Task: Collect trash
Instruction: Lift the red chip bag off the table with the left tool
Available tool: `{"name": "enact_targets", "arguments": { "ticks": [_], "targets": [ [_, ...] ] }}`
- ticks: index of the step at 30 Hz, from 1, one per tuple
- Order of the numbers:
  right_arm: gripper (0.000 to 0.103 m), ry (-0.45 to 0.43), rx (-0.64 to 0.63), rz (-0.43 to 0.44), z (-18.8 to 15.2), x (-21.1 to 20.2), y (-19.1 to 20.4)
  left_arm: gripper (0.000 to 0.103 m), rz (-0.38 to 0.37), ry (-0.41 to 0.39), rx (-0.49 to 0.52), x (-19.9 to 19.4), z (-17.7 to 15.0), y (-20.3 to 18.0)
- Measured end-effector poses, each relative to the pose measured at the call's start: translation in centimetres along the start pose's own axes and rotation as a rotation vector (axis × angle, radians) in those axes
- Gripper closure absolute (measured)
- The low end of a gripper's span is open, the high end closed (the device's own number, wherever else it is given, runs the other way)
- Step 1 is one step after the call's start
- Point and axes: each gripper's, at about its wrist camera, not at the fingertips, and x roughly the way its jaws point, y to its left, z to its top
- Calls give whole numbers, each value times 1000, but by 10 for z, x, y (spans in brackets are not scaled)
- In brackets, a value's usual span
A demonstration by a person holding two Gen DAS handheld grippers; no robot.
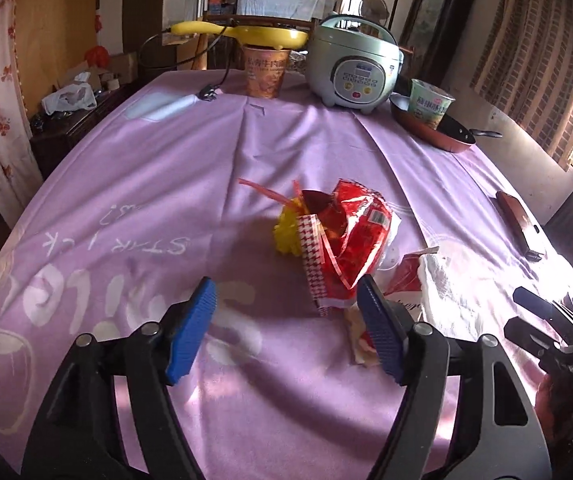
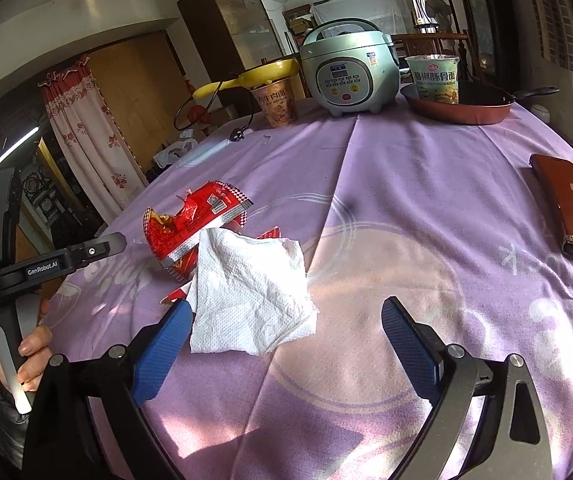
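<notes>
Your left gripper (image 1: pixel 286 328), fingers apart and empty, has the red snack wrapper (image 1: pixel 350 240) just ahead and to their right on the surface (image 1: pixel 166 184), while your right gripper (image 2: pixel 286 344), wide and empty, sits nearer the white tissue (image 2: pixel 250 292); "GenRobot.AI" shows on the left tool.

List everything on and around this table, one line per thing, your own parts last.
Crumpled red snack wrapper: one, red, table centre.
Yellow crinkled scrap: one, yellow, touching the wrapper's left side.
White paper napkin: one, white, overlapping the wrapper.
Pale green rice cooker: one, far edge.
Orange noodle cup: one, left of cooker, under a yellow pan.
Green noodle cup: one, inside a red frying pan.
Brown leather wallet: one, right edge.
Purple tablecloth: one.
Left gripper: jaws open, empty.
Right gripper: jaws open, beside napkin.
</notes>
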Motion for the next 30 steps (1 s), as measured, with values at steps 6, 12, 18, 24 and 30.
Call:
{"name": "enact_targets", "arguments": {
  "ticks": [6, 12, 18, 24, 30],
  "targets": [
    [9, 0, 8, 12, 0, 1, -1, 22, 47, 94, 49, 58, 30, -34],
    [9, -6, 8, 19, 0, 0, 0, 66, 21, 70, 3, 41, 19, -20],
    [9, -8, -3, 12, -1, -1, 2, 66, 60, -42, -69, -39, -17, 25],
    [9, -18, -28, -37, -1, -3, 9, 66, 118, -27, -181, -68, -58, 70],
    [9, -17, -62, -16, -1, -3, 33, 61, 87, 33, -233, -65, -80, 91]
  ]
}}
